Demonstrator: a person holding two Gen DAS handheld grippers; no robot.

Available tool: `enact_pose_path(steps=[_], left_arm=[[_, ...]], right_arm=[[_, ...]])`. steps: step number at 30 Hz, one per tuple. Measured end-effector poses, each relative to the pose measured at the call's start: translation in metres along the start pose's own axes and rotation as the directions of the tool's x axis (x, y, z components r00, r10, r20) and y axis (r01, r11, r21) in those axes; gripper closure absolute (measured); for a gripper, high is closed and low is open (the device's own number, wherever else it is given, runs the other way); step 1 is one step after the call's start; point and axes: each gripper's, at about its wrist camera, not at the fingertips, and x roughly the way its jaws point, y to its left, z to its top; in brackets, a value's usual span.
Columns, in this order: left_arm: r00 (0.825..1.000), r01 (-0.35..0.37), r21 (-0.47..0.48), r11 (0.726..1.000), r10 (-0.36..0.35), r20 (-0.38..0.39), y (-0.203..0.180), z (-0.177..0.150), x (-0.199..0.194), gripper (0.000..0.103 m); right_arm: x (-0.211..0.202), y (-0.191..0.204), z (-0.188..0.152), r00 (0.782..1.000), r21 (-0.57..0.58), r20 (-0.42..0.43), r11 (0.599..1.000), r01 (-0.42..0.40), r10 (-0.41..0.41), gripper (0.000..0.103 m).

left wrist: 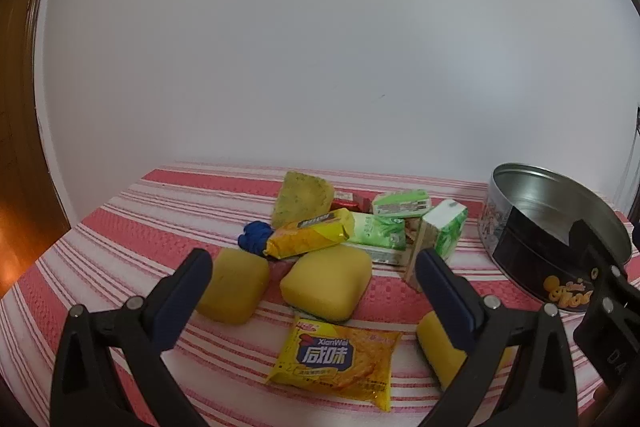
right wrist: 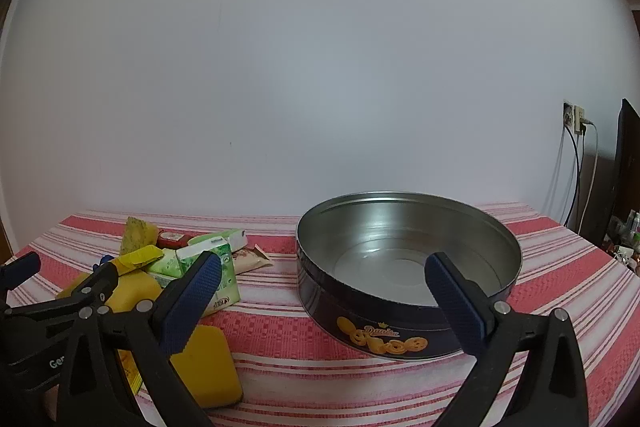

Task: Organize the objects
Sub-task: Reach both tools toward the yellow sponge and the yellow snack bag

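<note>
A pile of small goods lies on the red-and-white striped cloth [left wrist: 120,227]: yellow sponges [left wrist: 326,283], a flat yellow cracker packet [left wrist: 338,359], a yellow biscuit bar [left wrist: 310,239], green tissue packs [left wrist: 380,235] and a blue cord bundle [left wrist: 254,237]. My left gripper [left wrist: 314,277] hovers open just before the pile, with nothing between its fingers. An empty round cookie tin [right wrist: 408,279] stands to the right of the pile. My right gripper [right wrist: 324,283] is open in front of the tin, nothing held. The tin [left wrist: 552,239] also shows at the left wrist view's right edge.
A plain white wall runs behind the table. A wooden door [left wrist: 20,147] is at the far left. Wall sockets with hanging cables [right wrist: 576,163] and a dark panel [right wrist: 626,179] sit at the right. The cloth's back edge meets the wall.
</note>
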Motion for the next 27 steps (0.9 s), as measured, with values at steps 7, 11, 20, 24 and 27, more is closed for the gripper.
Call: enact_pose_path(steps=[7,11,20,24,27], left_arm=[[1.000,-0.009,-0.007,1.000,0.008,-0.009,0.003,0.000,-0.001,0.000],[0.999,-0.008,-0.006,1.000,0.008,-0.034,0.005,-0.002,-0.001,0.000],[0.993,-0.043,0.012,0.999,0.044,-0.110,0.029,-0.013,-0.010,0.000],[0.987,-0.065,-0.005,0.998,0.063,-0.151,0.046,-0.018,-0.014,0.000],[0.981,-0.060,0.006,0.998,0.060,-0.186,0.048,-0.022,-0.015,0.000]], right_arm=[[-0.002,0.002,-0.001,1.000,-0.013,-0.004,1.000,-0.012,0.012,0.000],[-0.004,0.003,-0.002,1.000,-0.018,-0.010,1.000,-0.021,0.021,0.000],[0.004,0.005,-0.002,0.995,-0.023,-0.085,0.998,-0.060,0.057,0.000],[0.013,0.007,-0.004,0.984,-0.025,-0.144,0.994,-0.108,0.104,0.000],[0.022,0.011,-0.007,0.968,-0.031,-0.198,0.986,-0.164,0.155,0.001]])
